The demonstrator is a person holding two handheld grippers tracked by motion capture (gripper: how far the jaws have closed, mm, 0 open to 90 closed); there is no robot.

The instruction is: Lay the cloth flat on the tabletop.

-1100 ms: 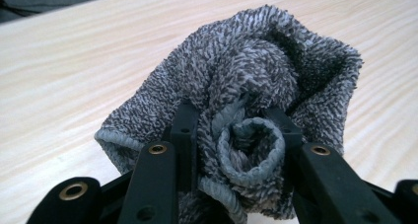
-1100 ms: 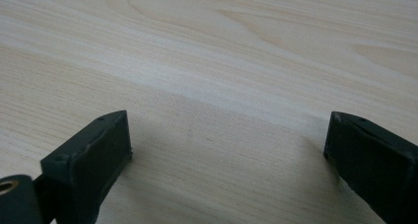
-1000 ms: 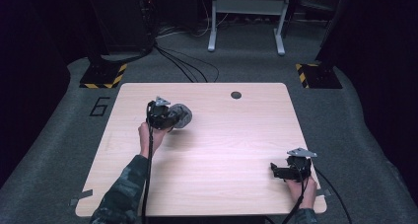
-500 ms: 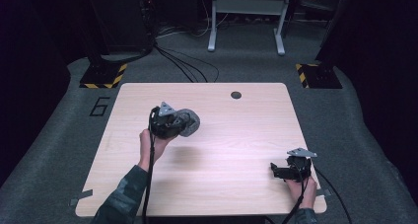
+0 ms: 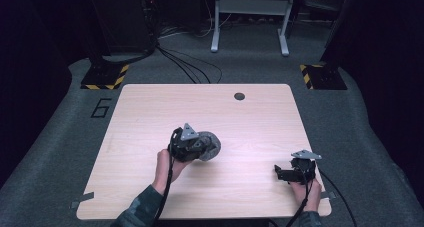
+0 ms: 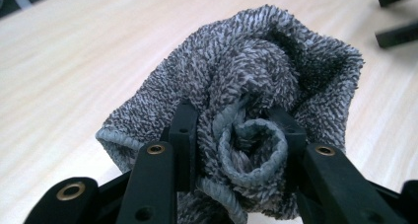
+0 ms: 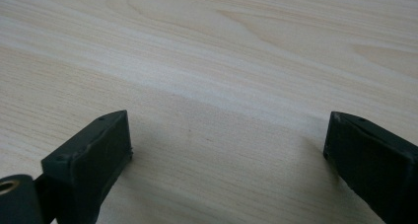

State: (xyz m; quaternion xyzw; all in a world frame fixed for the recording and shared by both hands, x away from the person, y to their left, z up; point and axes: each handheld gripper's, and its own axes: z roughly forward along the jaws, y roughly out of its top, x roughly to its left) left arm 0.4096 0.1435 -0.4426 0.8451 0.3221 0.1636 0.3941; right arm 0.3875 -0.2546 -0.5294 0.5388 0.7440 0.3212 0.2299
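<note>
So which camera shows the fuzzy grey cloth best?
The left gripper view: the grey cloth is close up there, bunched between the left tool's jaws, and its loops are clear. The high view shows it small, a lump beside that tool. The right gripper view looks at bare table.

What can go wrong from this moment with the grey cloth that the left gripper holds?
1. The left gripper is shut on a bunched fold of the grey cloth, not on a flat edge; the bundle may slip out or unroll unevenly.
2. The right gripper waits open, low over the table and apart from the cloth; reaching in, its jaws may scrape the wood or pinch several layers.
</note>
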